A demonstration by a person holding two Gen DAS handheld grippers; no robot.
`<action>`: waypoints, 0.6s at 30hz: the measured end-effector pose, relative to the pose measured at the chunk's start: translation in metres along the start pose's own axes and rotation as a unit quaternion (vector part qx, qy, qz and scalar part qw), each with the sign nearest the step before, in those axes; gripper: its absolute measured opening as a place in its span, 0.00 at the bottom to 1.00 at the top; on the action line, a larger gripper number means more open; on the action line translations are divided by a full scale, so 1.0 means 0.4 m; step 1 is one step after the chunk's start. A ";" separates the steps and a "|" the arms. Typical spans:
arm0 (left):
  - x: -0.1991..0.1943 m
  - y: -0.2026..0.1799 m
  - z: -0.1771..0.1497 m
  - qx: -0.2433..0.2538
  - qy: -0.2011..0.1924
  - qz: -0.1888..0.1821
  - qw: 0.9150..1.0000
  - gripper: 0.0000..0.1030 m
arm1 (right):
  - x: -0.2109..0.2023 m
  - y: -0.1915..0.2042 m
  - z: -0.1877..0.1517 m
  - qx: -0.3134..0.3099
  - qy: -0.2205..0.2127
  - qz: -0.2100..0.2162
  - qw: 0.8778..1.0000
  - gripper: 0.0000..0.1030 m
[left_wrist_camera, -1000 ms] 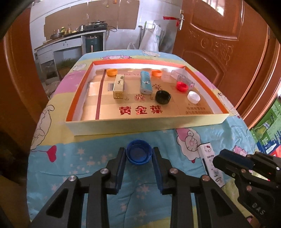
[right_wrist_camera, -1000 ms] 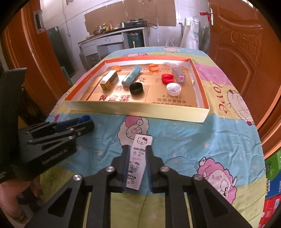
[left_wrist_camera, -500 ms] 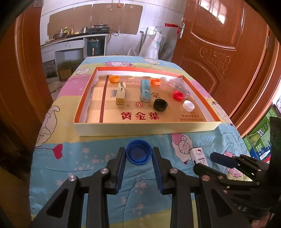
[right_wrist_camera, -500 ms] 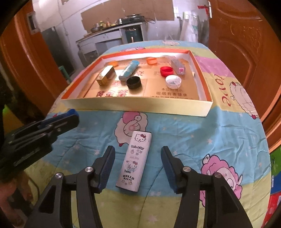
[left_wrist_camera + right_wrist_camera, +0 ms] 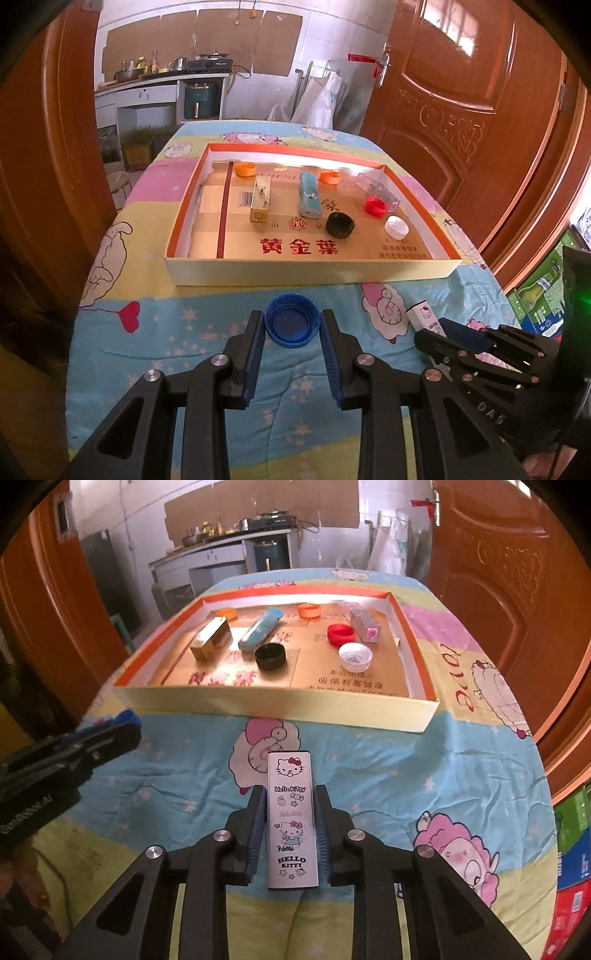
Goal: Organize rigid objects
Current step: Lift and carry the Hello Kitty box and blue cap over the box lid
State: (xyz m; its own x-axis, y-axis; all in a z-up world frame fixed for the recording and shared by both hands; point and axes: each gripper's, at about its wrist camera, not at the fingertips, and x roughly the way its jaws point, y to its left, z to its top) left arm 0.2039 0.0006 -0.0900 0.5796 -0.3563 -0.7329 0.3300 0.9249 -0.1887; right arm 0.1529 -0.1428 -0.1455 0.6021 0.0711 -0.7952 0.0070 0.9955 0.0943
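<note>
Blue cap [image 5: 292, 319] clamped throughout in left gripper [image 5: 292, 325] | right gripper [image 5: 291, 825] jaws released, re-closing round Hello Kitty box [image 5: 291, 819], pads touching | regrasped, both ready for tray [image 5: 314, 271]

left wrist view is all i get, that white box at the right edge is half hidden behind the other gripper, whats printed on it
Observer: The right wrist view shows the flat white rectangular box whole: cartoon cat pictures and "Hello Kitty" lettering down its face.
Operator: is the right gripper on it
Observer: The right gripper has the box between its jaws, which are closing, blue pads along its long sides.
Operator: what's on the clear case in the shallow cardboard tray
Observer: The clear plastic case in the shallow cardboard tray carries a pink label on its near end.
</note>
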 end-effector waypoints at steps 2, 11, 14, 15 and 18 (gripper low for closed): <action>-0.008 -0.001 0.005 -0.001 -0.005 -0.001 1.000 0.30 | -0.016 -0.006 0.007 0.000 -0.006 0.006 1.000 0.25; -0.046 -0.003 0.032 0.000 -0.021 -0.003 1.000 0.30 | -0.069 -0.010 0.029 -0.003 -0.022 0.013 1.000 0.25; -0.050 -0.004 0.037 -0.001 -0.024 -0.003 1.000 0.30 | -0.098 -0.012 0.039 -0.006 -0.033 0.013 0.999 0.25; -0.051 -0.004 0.039 -0.001 -0.024 -0.003 1.000 0.30 | -0.107 -0.014 0.044 -0.006 -0.037 0.013 0.999 0.25; -0.056 -0.010 0.047 0.004 -0.026 -0.002 1.000 0.30 | -0.129 -0.016 0.056 -0.008 -0.047 0.012 0.999 0.25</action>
State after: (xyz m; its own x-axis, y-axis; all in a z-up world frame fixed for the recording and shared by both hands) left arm 0.2036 0.0024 -0.0608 0.6157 -0.3674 -0.6971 0.3388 0.9221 -0.1868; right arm 0.1397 -0.1543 -0.0917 0.6740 0.0901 -0.7332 -0.0213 0.9945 0.1026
